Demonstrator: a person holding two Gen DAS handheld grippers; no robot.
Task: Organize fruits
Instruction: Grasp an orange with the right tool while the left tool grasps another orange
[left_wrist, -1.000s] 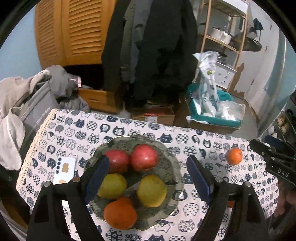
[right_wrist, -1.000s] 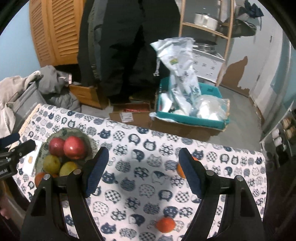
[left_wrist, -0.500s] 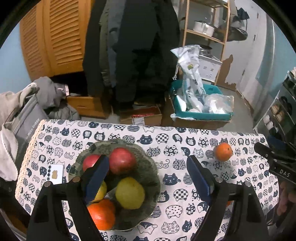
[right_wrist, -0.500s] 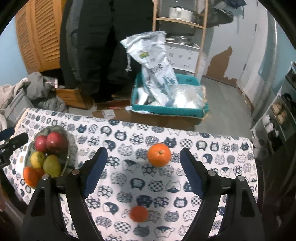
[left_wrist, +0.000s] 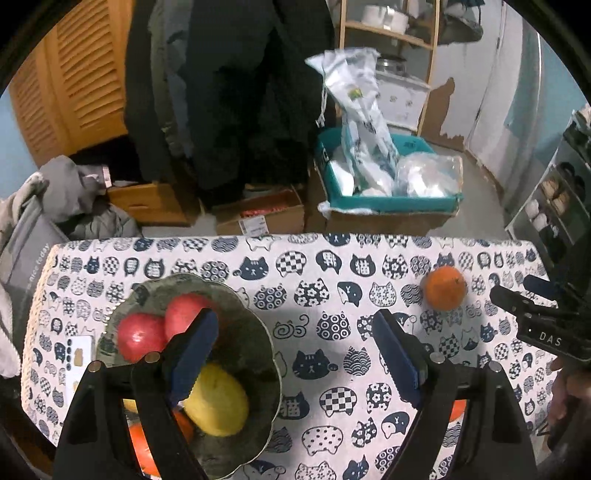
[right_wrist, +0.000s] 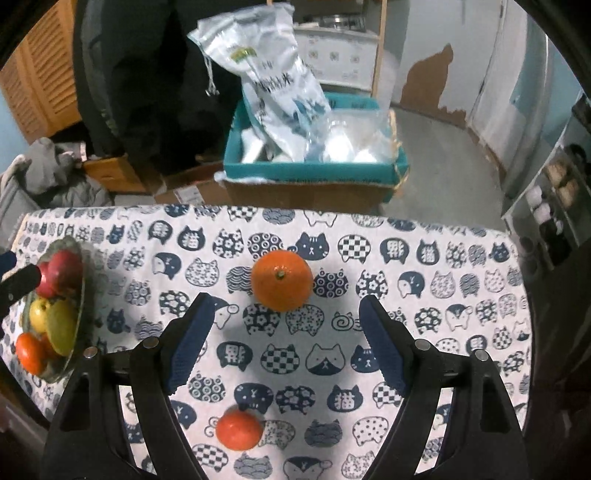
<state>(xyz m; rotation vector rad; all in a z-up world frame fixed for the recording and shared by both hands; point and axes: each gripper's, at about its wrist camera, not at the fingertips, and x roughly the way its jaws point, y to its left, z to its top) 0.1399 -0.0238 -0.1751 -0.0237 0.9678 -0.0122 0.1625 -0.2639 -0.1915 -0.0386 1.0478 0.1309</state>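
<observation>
1. Right gripper (right_wrist: 284, 332): jaws spread, empty, just widened; small orange (right_wrist: 239, 429) at 6 o'clock, large orange (right_wrist: 282, 279) at 12 o'clock.
2. Left gripper (left_wrist: 295, 350): jaws spread, empty; finger partly hides bowl (left_wrist: 255, 354) fruit at 9 o'clock.

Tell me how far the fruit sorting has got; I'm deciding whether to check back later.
Mostly done: the bowl already holds two red apples, yellow fruits and oranges. In hand: nothing; the right gripper is open, its jaws having just widened, short of the larger orange. Left: that orange and the smaller orange, both loose on the tablecloth.
</observation>
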